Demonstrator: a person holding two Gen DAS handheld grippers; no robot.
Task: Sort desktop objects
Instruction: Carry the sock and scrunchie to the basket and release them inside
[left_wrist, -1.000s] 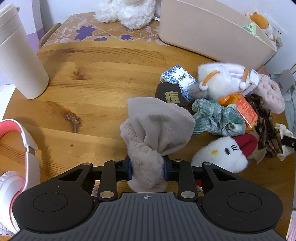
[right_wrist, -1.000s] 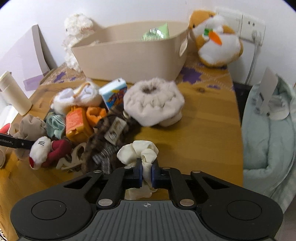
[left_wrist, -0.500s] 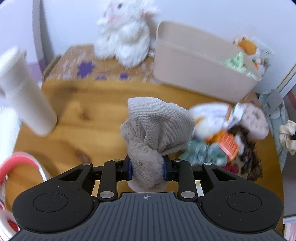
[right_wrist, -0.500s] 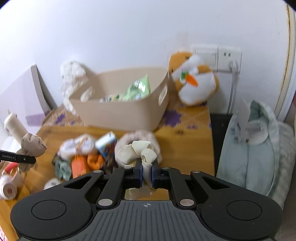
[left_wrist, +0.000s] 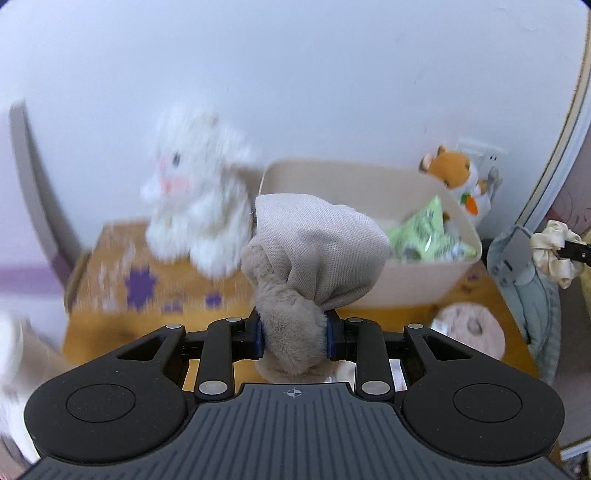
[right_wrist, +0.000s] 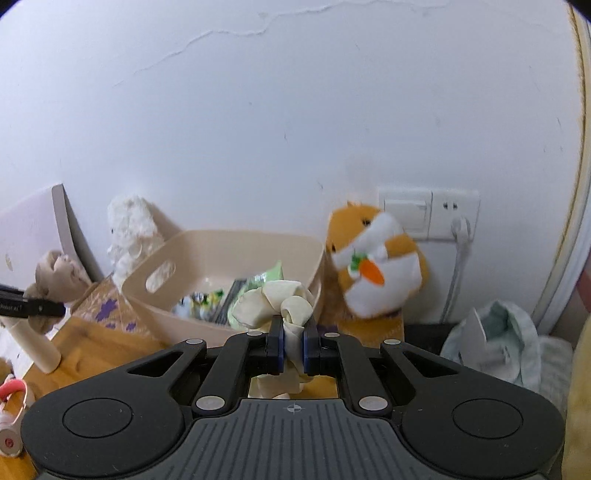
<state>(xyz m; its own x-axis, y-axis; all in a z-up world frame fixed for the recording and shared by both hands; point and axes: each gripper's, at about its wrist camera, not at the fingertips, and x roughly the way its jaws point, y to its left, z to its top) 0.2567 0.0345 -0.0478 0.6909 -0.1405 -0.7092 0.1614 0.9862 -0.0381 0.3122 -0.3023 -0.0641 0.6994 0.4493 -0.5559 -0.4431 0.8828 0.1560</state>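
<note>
My left gripper (left_wrist: 294, 339) is shut on a beige plush and cloth scrunchie (left_wrist: 314, 258), held in the air in front of the cream bin (left_wrist: 413, 291). My right gripper (right_wrist: 293, 341) is shut on a cream satin scrunchie (right_wrist: 275, 301), also lifted, with the bin (right_wrist: 162, 306) just behind it. In the right wrist view the beige scrunchie (right_wrist: 59, 273) hangs at the far left in the other gripper. The cream scrunchie (left_wrist: 552, 253) shows at the right edge of the left wrist view. The bin holds a green packet (left_wrist: 424, 236) and other small items.
A white plush rabbit (left_wrist: 195, 199) sits left of the bin on a patterned cloth (left_wrist: 147, 284). An orange hamster plush (right_wrist: 373, 266) leans by the wall socket (right_wrist: 428, 218). A fluffy pink scrunchie (left_wrist: 472, 328), a white cup (right_wrist: 35, 345) and pink headphones (right_wrist: 11, 417) lie on the wooden table (right_wrist: 96, 354).
Both grippers have risen from the table with their scrunchies, and both views have tilted up from the pile toward the bin and the wall. Both grips are unchanged.
</note>
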